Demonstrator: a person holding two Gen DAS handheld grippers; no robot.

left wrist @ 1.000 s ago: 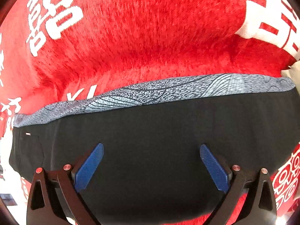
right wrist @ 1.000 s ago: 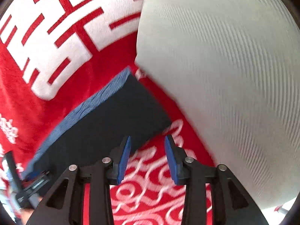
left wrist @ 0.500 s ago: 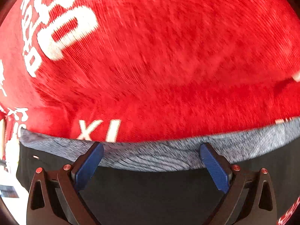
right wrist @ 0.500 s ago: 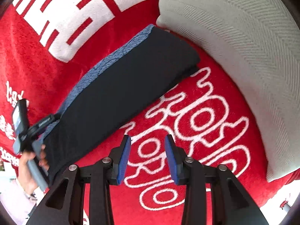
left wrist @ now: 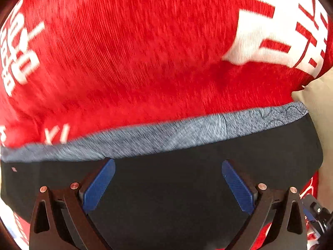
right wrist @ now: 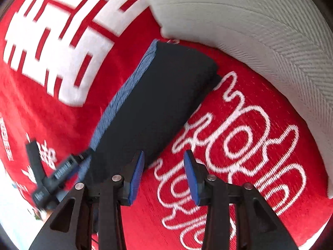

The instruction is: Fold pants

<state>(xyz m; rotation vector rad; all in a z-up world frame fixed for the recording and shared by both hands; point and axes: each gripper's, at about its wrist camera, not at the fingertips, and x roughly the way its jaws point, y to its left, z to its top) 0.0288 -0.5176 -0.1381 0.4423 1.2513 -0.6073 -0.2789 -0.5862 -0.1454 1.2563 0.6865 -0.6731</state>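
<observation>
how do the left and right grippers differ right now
The left gripper has its jaws spread wide, while the right gripper holds its jaws much closer together. The left hangs over the middle of the black pants; the right sits just off their lower edge, mostly above the red blanket. Neither holds anything, and both have blue pads on black fingers.
</observation>
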